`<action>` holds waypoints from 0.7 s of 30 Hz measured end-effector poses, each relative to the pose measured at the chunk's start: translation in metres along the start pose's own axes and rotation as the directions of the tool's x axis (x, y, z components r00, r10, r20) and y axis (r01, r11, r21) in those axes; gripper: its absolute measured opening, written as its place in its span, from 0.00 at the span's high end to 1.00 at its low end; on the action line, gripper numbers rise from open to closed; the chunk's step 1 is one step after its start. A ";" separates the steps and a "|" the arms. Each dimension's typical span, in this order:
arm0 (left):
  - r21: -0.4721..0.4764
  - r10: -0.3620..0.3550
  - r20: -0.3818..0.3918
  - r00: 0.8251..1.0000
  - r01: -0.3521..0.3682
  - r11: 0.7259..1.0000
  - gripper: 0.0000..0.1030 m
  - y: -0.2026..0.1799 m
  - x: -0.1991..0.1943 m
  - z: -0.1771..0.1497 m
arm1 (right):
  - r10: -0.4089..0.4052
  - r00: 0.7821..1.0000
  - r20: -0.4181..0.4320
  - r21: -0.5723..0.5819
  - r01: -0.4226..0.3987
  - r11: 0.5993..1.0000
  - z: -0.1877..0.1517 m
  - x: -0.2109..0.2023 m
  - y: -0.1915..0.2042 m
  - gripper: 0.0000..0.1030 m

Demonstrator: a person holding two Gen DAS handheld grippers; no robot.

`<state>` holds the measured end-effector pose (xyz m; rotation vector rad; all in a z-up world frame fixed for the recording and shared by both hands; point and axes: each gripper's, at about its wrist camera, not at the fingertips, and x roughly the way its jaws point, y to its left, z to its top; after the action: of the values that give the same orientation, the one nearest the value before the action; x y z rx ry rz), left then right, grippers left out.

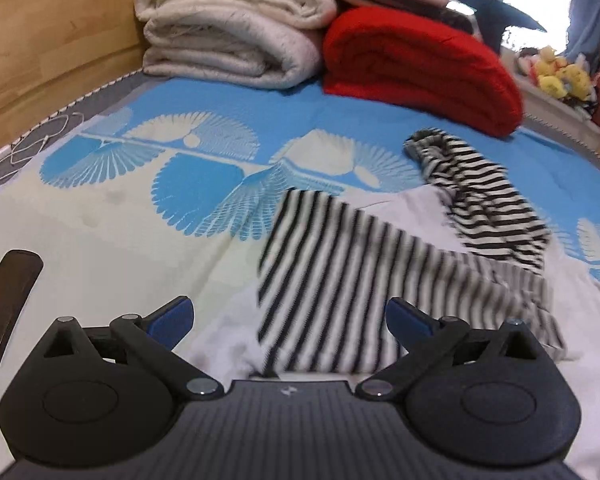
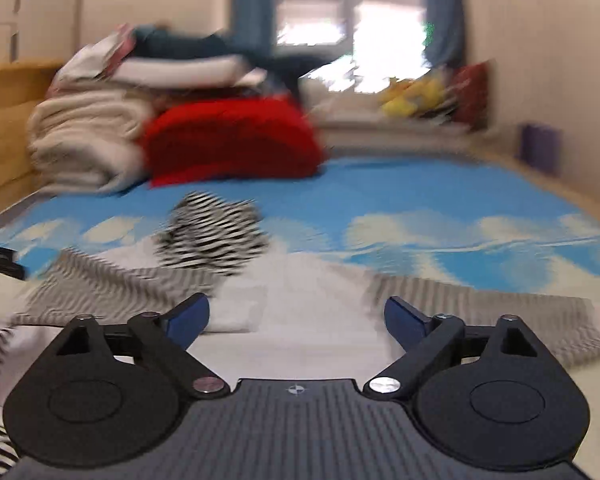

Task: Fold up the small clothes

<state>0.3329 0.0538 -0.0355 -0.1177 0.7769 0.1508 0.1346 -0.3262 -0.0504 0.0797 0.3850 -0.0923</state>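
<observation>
A small white garment with black-and-white striped parts (image 1: 340, 280) lies on the bed, one striped sleeve folded across its white body, the striped hood (image 1: 472, 200) bunched at the far right. My left gripper (image 1: 288, 316) is open and empty just above its near edge. In the blurred right wrist view the same garment (image 2: 284, 300) lies spread in front, with the striped hood (image 2: 216, 236) beyond and a striped sleeve (image 2: 492, 316) at right. My right gripper (image 2: 296, 316) is open and empty over the white body.
The bed has a blue and white printed cover (image 1: 204, 160). Folded cream blankets (image 1: 228, 32) and a red blanket (image 1: 416, 60) are stacked at the far end. A dark phone (image 1: 8, 308) lies at left. A wooden headboard (image 1: 40, 40) stands left; plush toys (image 1: 560, 76) sit far right.
</observation>
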 end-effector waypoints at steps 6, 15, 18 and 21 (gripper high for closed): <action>0.009 -0.052 0.053 0.997 0.052 0.999 0.01 -0.005 -0.061 -0.018 | -0.085 0.994 -0.063 0.152 0.094 0.984 -0.023 -0.011 -0.029 0.08; -0.056 -0.005 0.086 0.996 0.010 0.998 0.00 0.033 -0.107 -0.085 | 0.053 0.998 -0.013 0.138 -0.051 0.989 -0.039 -0.050 -0.011 0.08; -0.087 0.098 0.075 0.992 -0.092 0.992 0.00 0.044 -0.097 -0.096 | 0.056 0.998 -0.025 0.159 -0.052 0.986 -0.040 -0.053 -0.005 0.08; -0.256 0.001 0.059 0.998 0.014 0.966 0.00 0.066 -0.095 -0.093 | 0.066 0.997 -0.035 0.199 -0.058 0.978 -0.041 -0.051 -0.006 0.08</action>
<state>0.1902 0.0954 -0.0379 -0.3604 0.6953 0.2474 0.0714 -0.3244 -0.0691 0.2900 0.4137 -0.0668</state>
